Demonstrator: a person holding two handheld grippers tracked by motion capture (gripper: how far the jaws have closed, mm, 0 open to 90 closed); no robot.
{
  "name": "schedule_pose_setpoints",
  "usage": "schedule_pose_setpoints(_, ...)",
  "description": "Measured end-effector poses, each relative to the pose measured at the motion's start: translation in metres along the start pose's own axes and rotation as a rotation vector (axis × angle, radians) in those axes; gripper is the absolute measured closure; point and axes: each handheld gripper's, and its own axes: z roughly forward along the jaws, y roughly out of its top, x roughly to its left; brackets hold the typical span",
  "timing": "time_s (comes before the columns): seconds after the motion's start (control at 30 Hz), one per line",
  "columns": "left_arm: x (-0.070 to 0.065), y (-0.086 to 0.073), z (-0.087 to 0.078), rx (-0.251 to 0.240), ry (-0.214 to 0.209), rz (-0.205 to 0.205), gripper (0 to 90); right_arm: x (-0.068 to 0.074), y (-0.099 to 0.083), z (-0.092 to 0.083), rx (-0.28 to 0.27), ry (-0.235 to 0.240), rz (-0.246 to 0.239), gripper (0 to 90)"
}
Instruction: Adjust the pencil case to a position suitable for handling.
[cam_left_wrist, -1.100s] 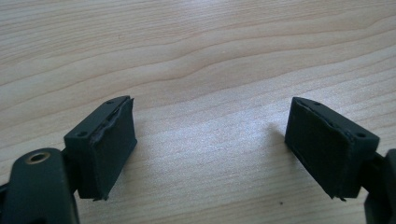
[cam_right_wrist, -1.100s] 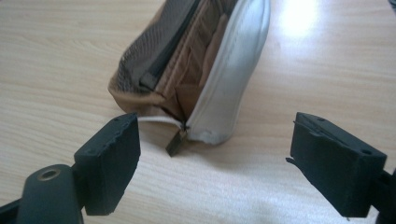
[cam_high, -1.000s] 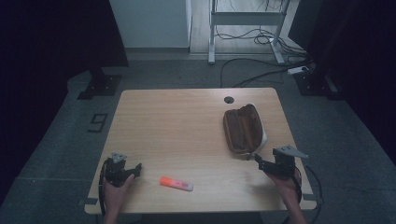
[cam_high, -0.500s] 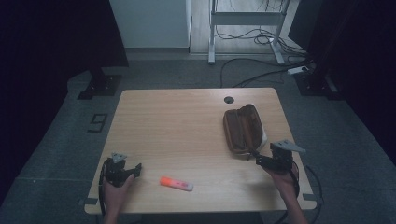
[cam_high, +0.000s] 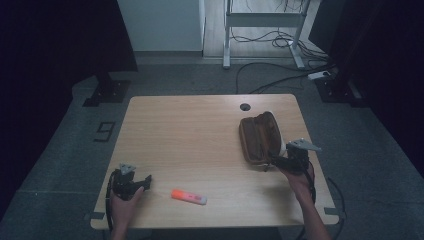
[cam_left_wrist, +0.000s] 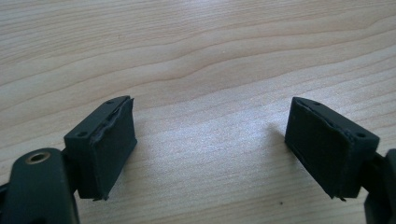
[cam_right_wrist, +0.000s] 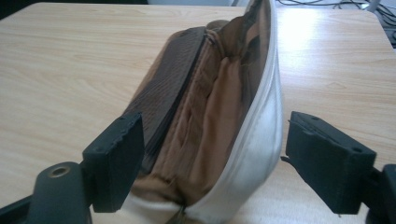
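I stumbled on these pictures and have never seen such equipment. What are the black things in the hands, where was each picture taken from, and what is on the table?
A person sits at a light wooden table and holds a hand-held black two-finger gripper in each hand; there is no robot arm.

The high view looks down from above. It shows the left gripper at the near left corner and the right gripper at the near right.

The other two pictures come from cameras riding on the grippers, looking along their fingers.

On the table lie an unzipped brown pencil case with a pale inner edge and an orange highlighter pen.

The left gripper's fingers stand open over bare wood. The right gripper's fingers, which have just been closing a little, straddle the near end of the case. Whether they already press on it I cannot tell.
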Motion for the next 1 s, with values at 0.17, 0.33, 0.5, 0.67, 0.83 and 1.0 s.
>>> schedule_pose_setpoints(0.17, 0.0, 0.0, 0.0, 0.0, 0.0, 0.0, 16.1, -0.007, 0.001, 0.018, 0.008, -0.007, 0.036, 25.8)
schedule_pose_setpoints(0.33, 0.0, 0.0, 0.0, 0.0, 0.0, 0.0, 16.0, -0.01, -0.005, 0.034, 0.034, -0.011, 0.048, 35.7)
schedule_pose_setpoints(0.5, 0.0, 0.0, 0.0, 0.0, 0.0, 0.0, 16.0, -0.014, -0.012, 0.043, 0.057, -0.03, 0.059, 54.1)
schedule_pose_setpoints(0.67, 0.0, 0.0, 0.0, 0.0, 0.0, 0.0, 16.0, -0.02, -0.016, 0.044, 0.063, -0.054, 0.096, 70.8)
schedule_pose_setpoints(0.83, 0.0, 0.0, 0.0, 0.0, 0.0, 0.0, 16.1, -0.023, -0.017, 0.043, 0.046, -0.066, 0.121, 81.3)
schedule_pose_setpoints(1.0, 0.0, 0.0, 0.0, 0.0, 0.0, 0.0, 16.0, -0.027, -0.017, 0.042, 0.033, -0.05, 0.143, 82.5)
